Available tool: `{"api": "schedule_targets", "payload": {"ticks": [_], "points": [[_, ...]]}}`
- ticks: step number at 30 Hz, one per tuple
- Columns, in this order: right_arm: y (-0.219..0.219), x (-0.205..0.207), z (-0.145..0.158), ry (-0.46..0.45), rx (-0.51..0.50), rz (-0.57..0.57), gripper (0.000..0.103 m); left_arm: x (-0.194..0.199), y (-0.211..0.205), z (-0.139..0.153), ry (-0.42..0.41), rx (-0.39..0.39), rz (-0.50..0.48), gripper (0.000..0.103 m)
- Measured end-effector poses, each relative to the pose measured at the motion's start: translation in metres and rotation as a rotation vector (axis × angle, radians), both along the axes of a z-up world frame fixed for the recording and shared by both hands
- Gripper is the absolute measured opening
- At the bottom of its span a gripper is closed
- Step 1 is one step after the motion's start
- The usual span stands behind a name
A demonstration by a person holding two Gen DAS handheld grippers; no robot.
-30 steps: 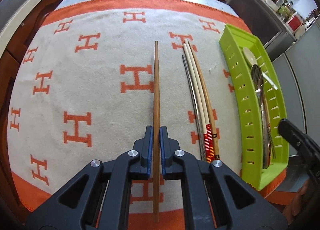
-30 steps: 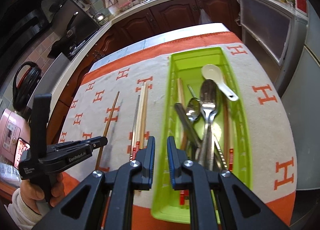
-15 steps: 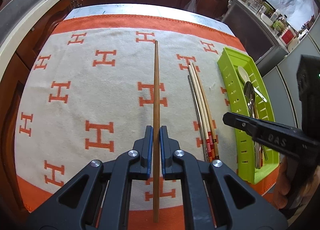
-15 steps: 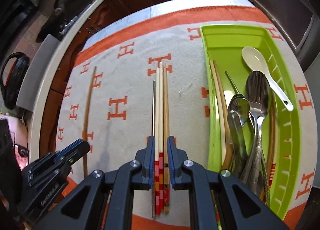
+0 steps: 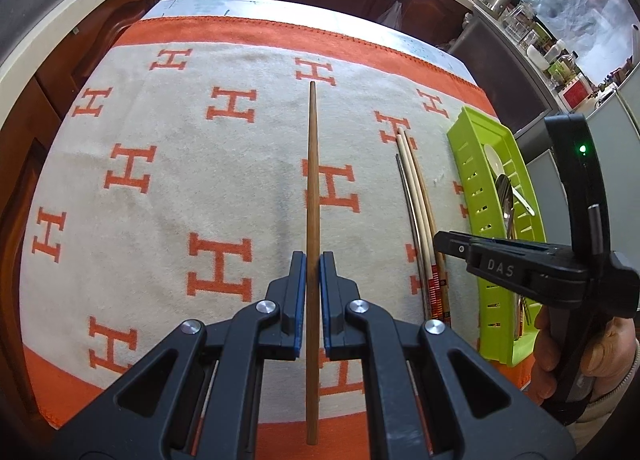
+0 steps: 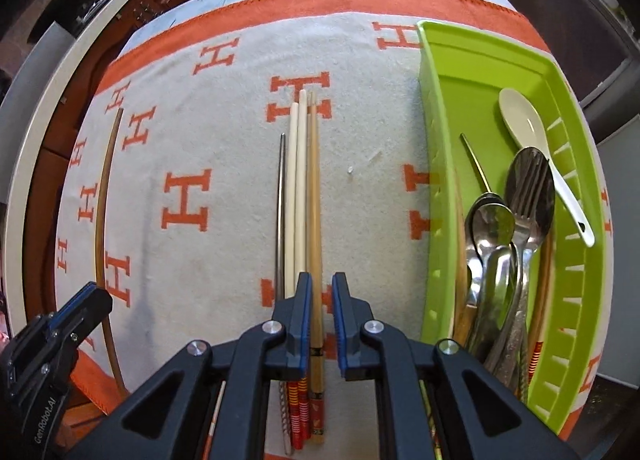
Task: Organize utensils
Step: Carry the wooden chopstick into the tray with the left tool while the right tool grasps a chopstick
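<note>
L wrist view: left gripper [image 5: 313, 260] clamped on one brown chopstick [image 5: 312, 188], long axis straight ahead, thin tip pointing away over H-print cloth [image 5: 160, 180]. To its right, bundle of chopsticks [image 5: 416, 212] lying parallel, then green tray [image 5: 472, 188].

R wrist view: right gripper [image 6: 321, 292] over bundle w/ narrow gap, straddling the tan stick; contact unclear. Four sticks counted: 1 metal, 2 pale, 1 tan, tips pointing away. In tray: 1 white spoon [image 6: 532, 132], steel spoons & fork [image 6: 528, 188], count unclear.
</note>
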State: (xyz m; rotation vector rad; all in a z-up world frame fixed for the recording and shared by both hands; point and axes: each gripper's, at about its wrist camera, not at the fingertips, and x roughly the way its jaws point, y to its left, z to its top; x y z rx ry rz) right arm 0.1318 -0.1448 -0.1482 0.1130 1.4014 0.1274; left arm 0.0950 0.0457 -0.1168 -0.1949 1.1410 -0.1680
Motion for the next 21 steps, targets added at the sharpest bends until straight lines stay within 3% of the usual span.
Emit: {"api": "schedule_targets", "payload": {"ticks": [5, 11, 21], "points": [[0.016, 0.0, -0.004, 0.005, -0.056, 0.056, 0.012, 0.0, 0.002, -0.003, 0.009, -0.014, 0.007, 0.005], [0.031, -0.005, -0.004, -0.042, -0.037, 0.082, 0.006, 0.001, 0.001, -0.002, 0.01, -0.013, 0.003, 0.005], [-0.007, -0.026, 0.038, -0.11, 0.173, -0.02, 0.006, -0.001, -0.027, 0.016, 0.015, -0.056, -0.057, 0.004]]}}
